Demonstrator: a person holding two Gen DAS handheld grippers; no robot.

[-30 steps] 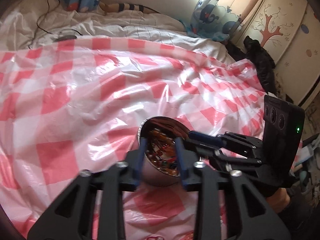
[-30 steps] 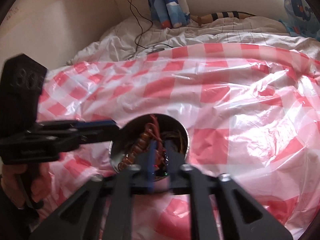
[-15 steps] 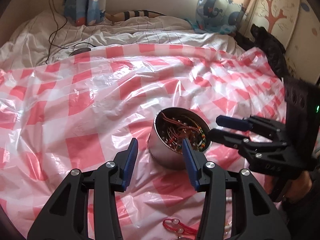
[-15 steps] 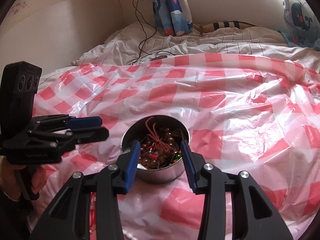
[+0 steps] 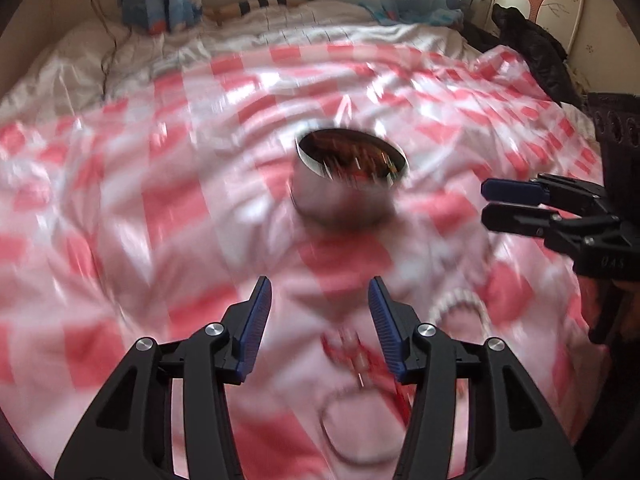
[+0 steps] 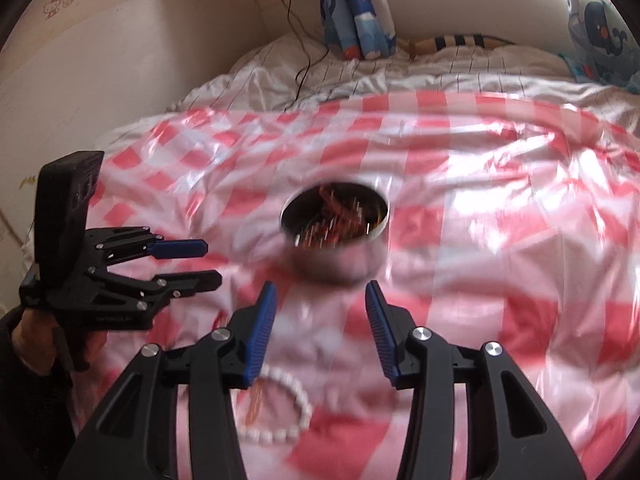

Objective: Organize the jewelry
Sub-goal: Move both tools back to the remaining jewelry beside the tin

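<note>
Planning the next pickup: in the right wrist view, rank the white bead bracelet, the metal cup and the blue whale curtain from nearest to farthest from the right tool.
1. White bead bracelet: on the cloth just under the right tool, slightly left.
2. Metal cup: straight ahead, mid-cloth.
3. Blue whale curtain: far back, by the wall.

Left tool [image 5: 316,304] and right tool [image 6: 320,308] both gape wide, gripping nothing.
</note>
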